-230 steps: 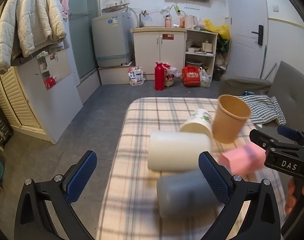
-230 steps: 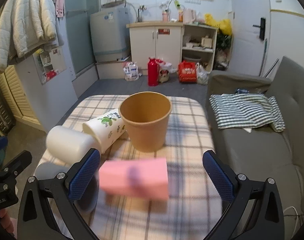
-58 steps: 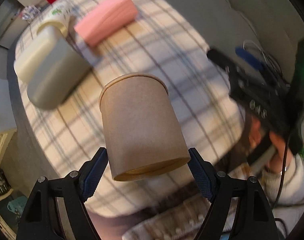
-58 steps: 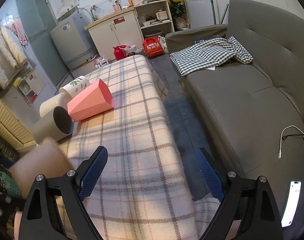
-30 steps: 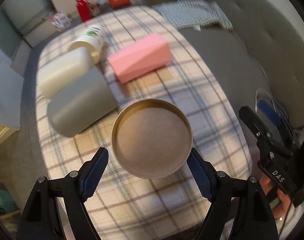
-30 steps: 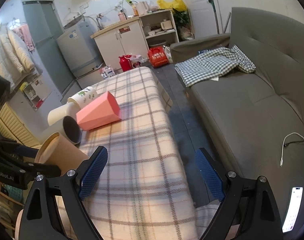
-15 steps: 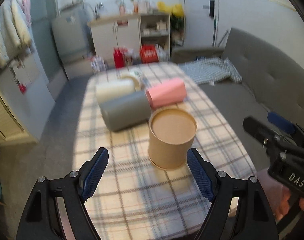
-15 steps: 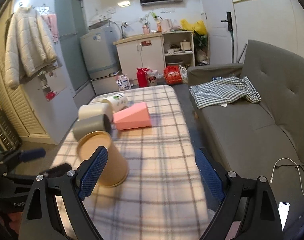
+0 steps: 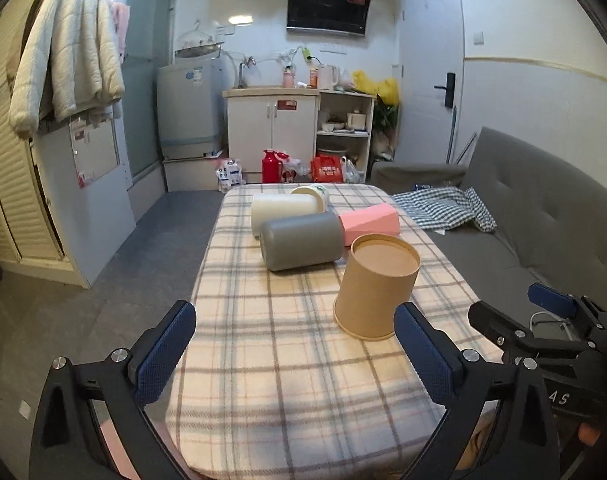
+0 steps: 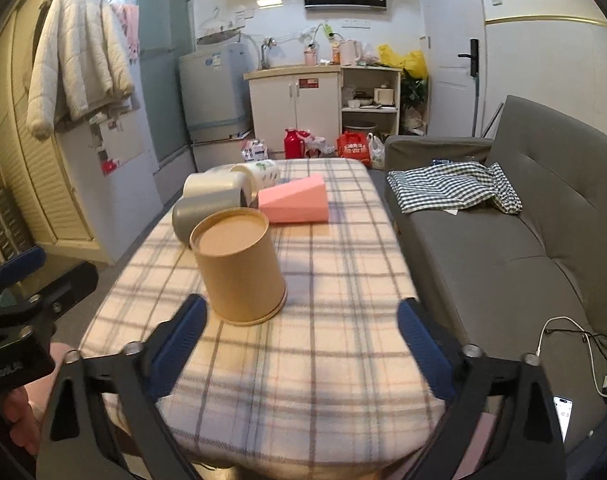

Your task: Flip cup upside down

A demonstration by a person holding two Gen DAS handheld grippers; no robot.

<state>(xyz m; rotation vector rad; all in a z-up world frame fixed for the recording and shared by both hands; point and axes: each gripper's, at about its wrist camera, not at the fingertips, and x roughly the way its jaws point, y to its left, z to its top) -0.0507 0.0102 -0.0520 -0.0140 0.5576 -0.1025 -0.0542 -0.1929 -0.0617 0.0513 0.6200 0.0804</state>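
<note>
Plaid bench (image 9: 287, 360), brown cup (image 9: 377, 286) now upside down on it.
Left tongs (image 9: 295, 348) have let go and pulled back, wide open; right tongs (image 10: 299, 336) open too. Flip looks done.

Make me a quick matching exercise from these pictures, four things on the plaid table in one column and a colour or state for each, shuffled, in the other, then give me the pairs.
Things:
1. brown paper cup
2. grey cup
3. pink box
4. left claw

States:
A. open, holding nothing
B. lying on its side, in front of the white cup
C. standing upside down, base on top
D. lying just behind the brown paper cup, right of the grey cup

Pairs: 1-C, 2-B, 3-D, 4-A
</note>
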